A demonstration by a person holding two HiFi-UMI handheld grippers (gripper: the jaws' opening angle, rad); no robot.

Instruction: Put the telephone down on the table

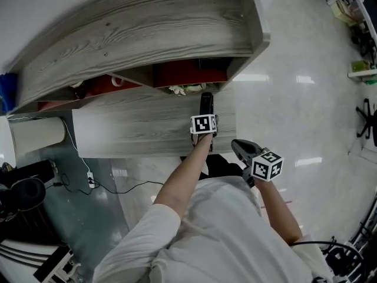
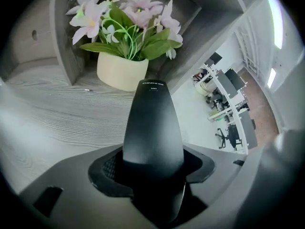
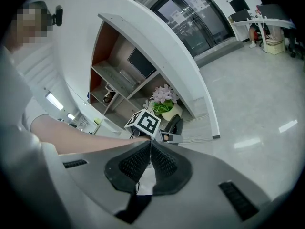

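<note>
- Two black jaws of our left gripper [image 2: 152,168] stand wide and are clamped on the lower end of the black telephone [image 2: 153,120], whose rounded tip points away from us.
- Our left forearm [image 1: 182,178] reaches straight forward, bare below a white sleeve [image 1: 147,234], with the wrist tipped downward. This puts the telephone over the far right part of the grey wood-grain table [image 1: 129,128]; we cannot tell whether it touches the top.
- Just beyond its tip a cream pot [image 2: 121,73] of pale pink flowers [image 2: 138,13] sits at the back of the table, under the shelf unit [image 1: 147,34].
- Our right gripper [image 1: 238,148] has its jaws pressed together with nothing between them. That arm is bent close to our body, over the glossy floor [image 1: 294,99] beside the table's right edge.
</note>
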